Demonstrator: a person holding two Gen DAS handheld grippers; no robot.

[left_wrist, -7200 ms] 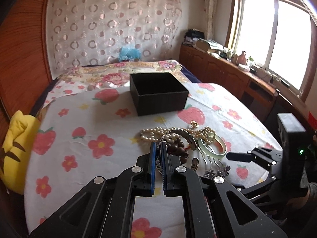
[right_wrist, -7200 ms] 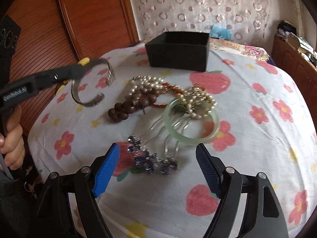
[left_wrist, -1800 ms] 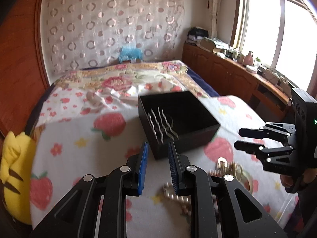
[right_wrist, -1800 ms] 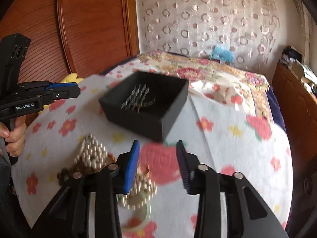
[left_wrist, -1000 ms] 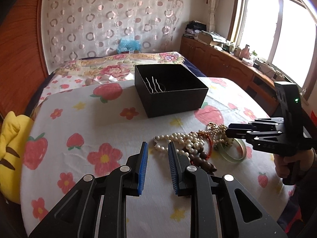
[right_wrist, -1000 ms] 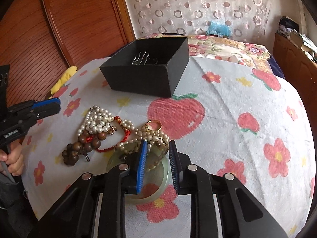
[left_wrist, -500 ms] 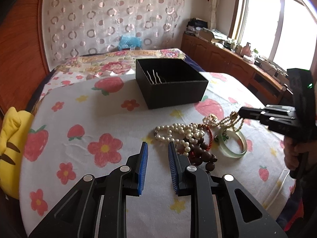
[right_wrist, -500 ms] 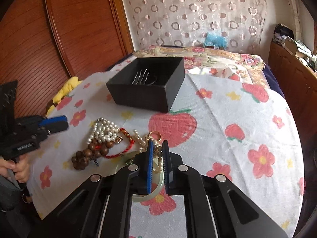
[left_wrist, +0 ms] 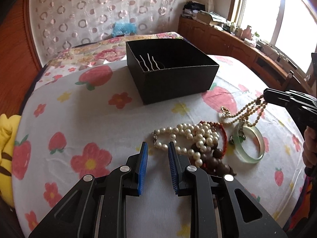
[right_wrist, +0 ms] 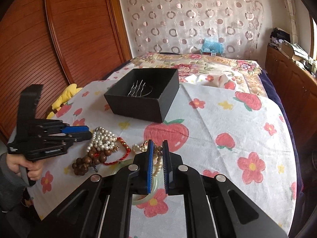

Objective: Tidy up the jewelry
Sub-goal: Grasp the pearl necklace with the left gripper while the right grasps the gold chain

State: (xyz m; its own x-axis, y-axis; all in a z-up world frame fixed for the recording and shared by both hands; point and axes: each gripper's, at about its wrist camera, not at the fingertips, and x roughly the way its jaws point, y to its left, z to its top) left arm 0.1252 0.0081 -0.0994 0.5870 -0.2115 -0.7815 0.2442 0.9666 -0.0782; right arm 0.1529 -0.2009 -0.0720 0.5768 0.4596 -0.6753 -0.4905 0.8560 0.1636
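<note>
A black box [left_wrist: 174,81] stands on the flowered cloth with a silver hair comb [left_wrist: 147,62] inside; it also shows in the right wrist view [right_wrist: 142,101]. My right gripper [right_wrist: 157,156] is shut on a small-pearl necklace [left_wrist: 251,109] and lifts one end off the cloth. My left gripper [left_wrist: 156,158] is open and empty, just left of a big-pearl bracelet [left_wrist: 190,134]. Brown wooden beads [right_wrist: 87,162], a red cord [right_wrist: 120,154] and a green jade bangle [left_wrist: 250,146] lie beside it.
A yellow plush toy [left_wrist: 6,138] lies at the table's left edge. A wooden wardrobe [right_wrist: 59,39] stands left, a low cabinet [left_wrist: 227,39] under the window right. A bed with flowered cover [right_wrist: 208,63] lies behind the box.
My right gripper has closed on the small-pearl necklace and raised it. My left gripper has moved closer to the big pearls. Earlier, the comb went into the box.
</note>
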